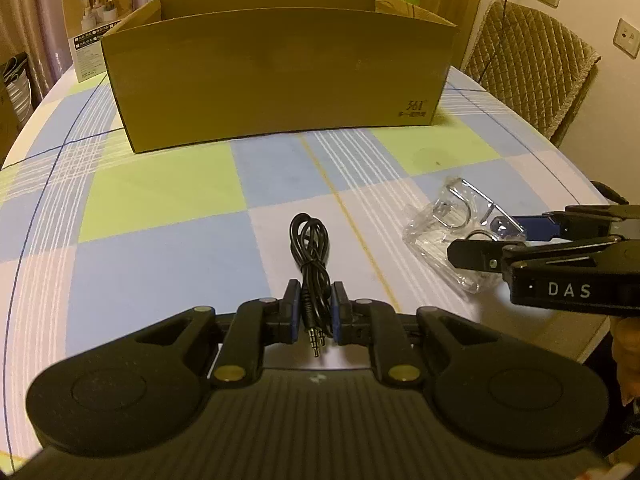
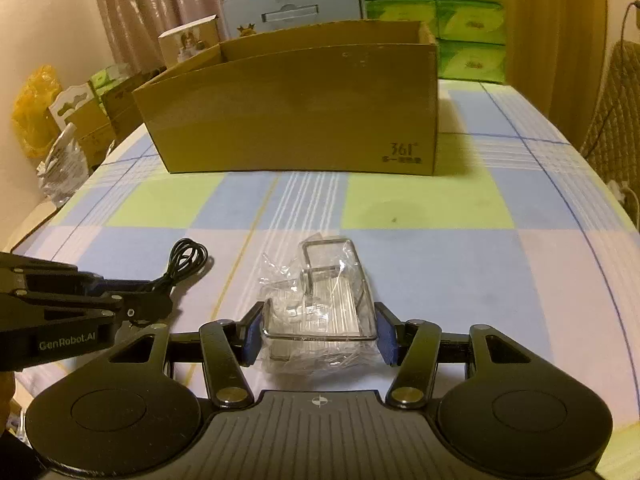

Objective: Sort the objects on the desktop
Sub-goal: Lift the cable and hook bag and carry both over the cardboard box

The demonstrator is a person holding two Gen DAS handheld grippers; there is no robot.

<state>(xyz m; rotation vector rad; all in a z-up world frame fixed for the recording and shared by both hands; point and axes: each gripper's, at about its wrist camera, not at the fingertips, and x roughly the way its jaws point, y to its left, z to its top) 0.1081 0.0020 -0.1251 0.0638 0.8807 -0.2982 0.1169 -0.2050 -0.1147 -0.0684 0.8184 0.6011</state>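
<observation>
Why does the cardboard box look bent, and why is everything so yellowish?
Left wrist view: the fisheye lens bows the cardboard box and the tablecloth lines, and the corners go dark. Right wrist view: same curving; warm indoor light tints everything, the box casts a shadow to its right, and the clear plastic packet shows glare.
</observation>
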